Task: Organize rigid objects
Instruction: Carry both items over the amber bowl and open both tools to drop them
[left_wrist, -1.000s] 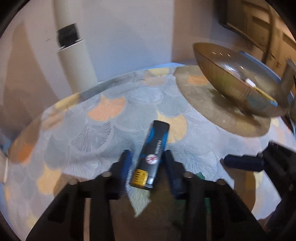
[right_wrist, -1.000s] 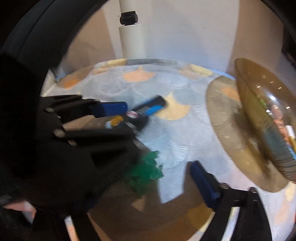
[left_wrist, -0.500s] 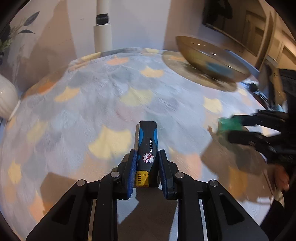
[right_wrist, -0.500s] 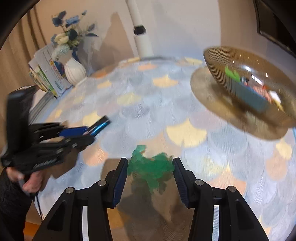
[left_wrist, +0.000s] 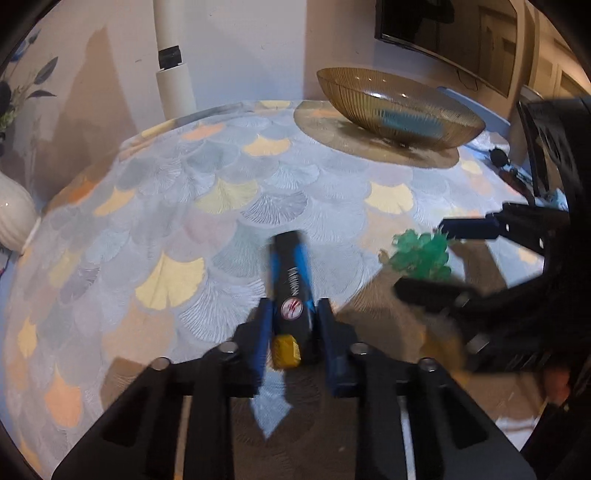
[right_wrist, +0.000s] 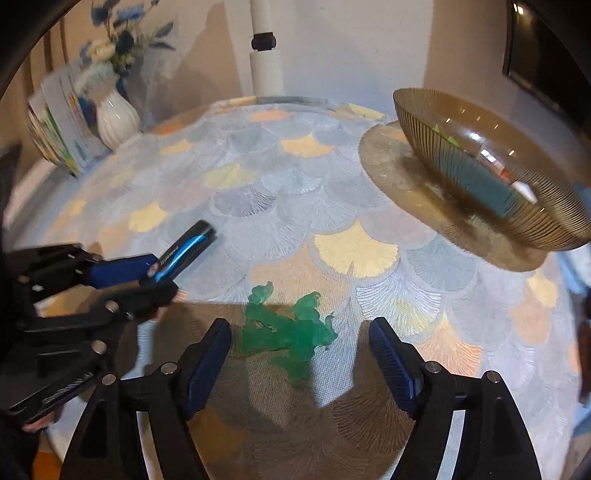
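The left gripper (left_wrist: 291, 328) has its jaws clenched on a black-and-blue plastic lighter with a yellow end (left_wrist: 291, 284), lifted clear of the table (left_wrist: 166, 206). The right gripper (right_wrist: 299, 354) has its jaws opening around a translucent green plastic figure (right_wrist: 288, 328), which lies between them untouched. Judged step: picking up both pieces. Next, the right jaws must close on the figure, then both go to the ribbed amber glass bowl (right_wrist: 491, 192), well beyond the jaws.

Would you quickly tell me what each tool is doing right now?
Left tool: shut on the black-and-blue lighter.
Right tool: jaws opening, the green toy between them, not gripped.
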